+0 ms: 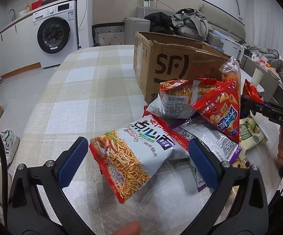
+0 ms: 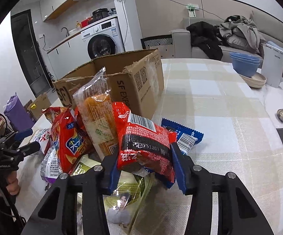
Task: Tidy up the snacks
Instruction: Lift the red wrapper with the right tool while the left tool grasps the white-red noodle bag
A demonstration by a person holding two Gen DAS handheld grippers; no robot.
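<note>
Up close, glossy red snack packet [image 2: 145,146], white barcode, crinkled between right gripper [image 2: 144,168] jaws

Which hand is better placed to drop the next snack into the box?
Right: the right gripper is clamped on the red noodle pack, close to the cardboard box. The left gripper stands open around a noodle snack bag, not gripping.

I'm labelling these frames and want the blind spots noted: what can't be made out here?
- Inside of the box: hidden by its own walls in both views.
- Green packet, right wrist view: mostly covered by the right gripper and the red packet in its jaws.
- Purple-edged packet, left wrist view: buried under other snacks.
</note>
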